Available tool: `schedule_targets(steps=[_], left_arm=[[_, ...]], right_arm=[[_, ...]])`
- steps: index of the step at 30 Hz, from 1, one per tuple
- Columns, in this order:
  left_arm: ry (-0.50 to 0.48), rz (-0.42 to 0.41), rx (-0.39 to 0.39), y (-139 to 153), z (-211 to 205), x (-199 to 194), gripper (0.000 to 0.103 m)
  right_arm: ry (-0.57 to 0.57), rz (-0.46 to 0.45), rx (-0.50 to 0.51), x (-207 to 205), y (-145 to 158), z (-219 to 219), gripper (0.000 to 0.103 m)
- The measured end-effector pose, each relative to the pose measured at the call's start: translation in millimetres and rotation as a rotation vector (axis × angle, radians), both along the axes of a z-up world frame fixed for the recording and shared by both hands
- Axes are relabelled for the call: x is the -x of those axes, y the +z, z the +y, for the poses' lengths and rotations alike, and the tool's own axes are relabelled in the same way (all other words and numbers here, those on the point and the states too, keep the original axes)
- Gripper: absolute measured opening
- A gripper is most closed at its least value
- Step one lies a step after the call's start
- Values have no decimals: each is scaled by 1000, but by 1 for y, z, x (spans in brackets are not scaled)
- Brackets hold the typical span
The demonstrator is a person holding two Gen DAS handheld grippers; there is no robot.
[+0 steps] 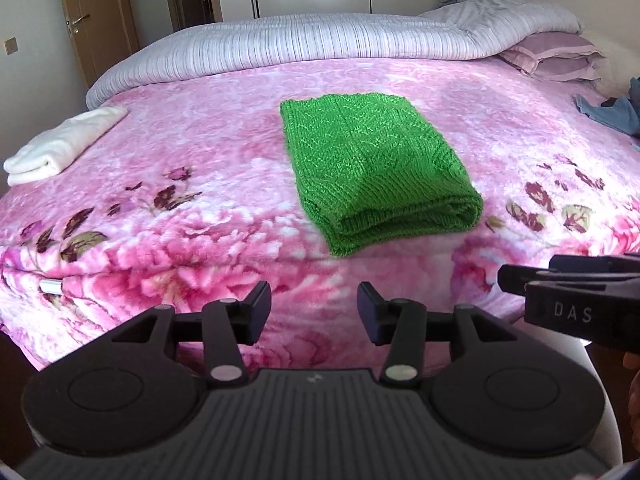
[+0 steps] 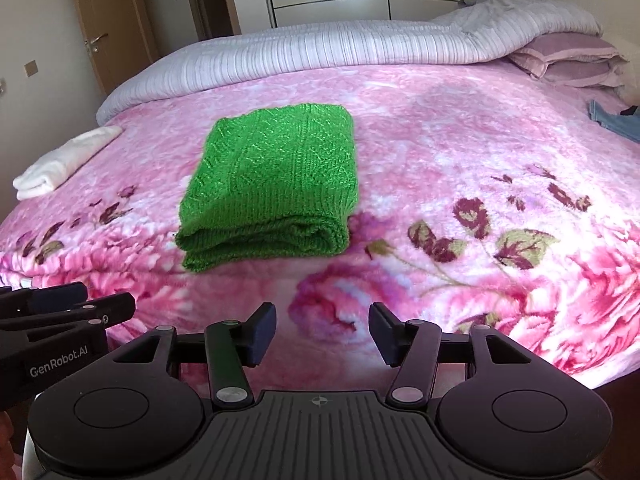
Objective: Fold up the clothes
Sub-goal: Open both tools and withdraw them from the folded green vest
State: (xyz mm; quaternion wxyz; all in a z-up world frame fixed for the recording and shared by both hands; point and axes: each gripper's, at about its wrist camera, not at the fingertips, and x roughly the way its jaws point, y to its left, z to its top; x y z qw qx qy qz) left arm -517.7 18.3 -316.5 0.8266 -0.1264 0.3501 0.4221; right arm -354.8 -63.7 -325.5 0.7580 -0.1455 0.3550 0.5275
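Note:
A green knitted garment [image 1: 376,168] lies folded into a thick rectangle on the pink floral blanket [image 1: 200,152]; it also shows in the right wrist view [image 2: 272,188]. My left gripper [image 1: 314,306] is open and empty, held back near the bed's front edge, short of the garment. My right gripper [image 2: 322,328] is open and empty too, also near the front edge, with the garment ahead and to its left. Each gripper appears at the edge of the other's view: the right one [image 1: 508,278] and the left one [image 2: 108,302].
A folded white cloth [image 1: 60,146] lies at the bed's left edge. A striped grey duvet [image 1: 320,40] is rolled along the far side, with purple pillows [image 1: 556,58] at far right. Blue clothes [image 1: 616,112] lie at the right edge. A door and wardrobe stand behind.

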Motion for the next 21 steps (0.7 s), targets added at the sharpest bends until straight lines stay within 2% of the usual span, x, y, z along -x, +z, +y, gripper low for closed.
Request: schedule_targets(steps=[11,21], left_arm=[[8,-25,34,-3,3,8,44],[35,-48,82,-13,17,11,44]], right_arm=[[7,-48,-5,11,6,-1,58],[61,-90,-6,24,7,9,59]])
